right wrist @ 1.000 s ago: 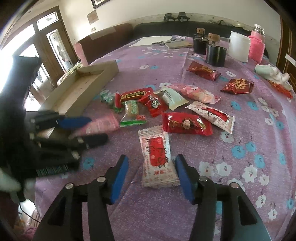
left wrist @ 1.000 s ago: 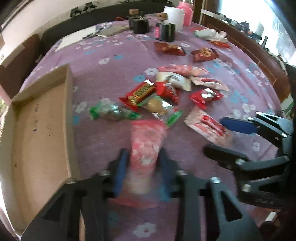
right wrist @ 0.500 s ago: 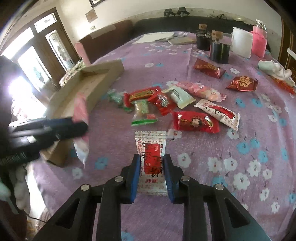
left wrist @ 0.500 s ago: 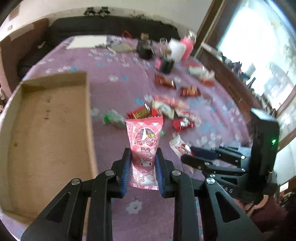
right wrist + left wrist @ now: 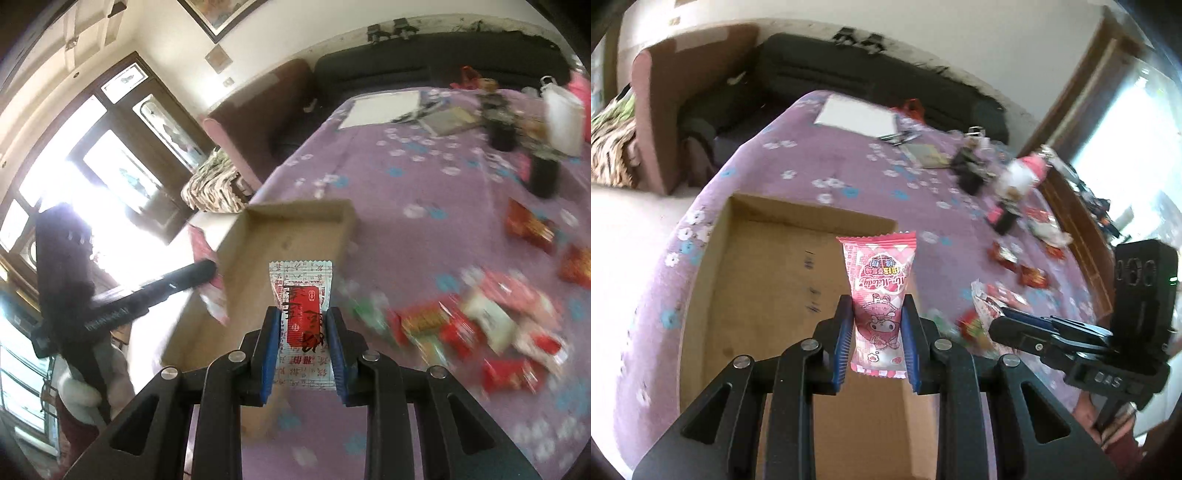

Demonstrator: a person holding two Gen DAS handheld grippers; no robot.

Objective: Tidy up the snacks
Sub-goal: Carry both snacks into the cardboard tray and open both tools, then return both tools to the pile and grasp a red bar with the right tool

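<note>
Right now my left gripper has its jaws clamped on a pink cartoon-print snack packet, held upright over the cardboard box. My right gripper pinches a white-and-red sachet just ahead of that box's near end. Both packets are gripped low, so I judge either could slip or flop outside the wall on release. Beyond the jaws, loose snacks on the desk are blurred; brands unreadable.

The right gripper clamps a white-and-red packet, seemingly above the cardboard tray.
</note>
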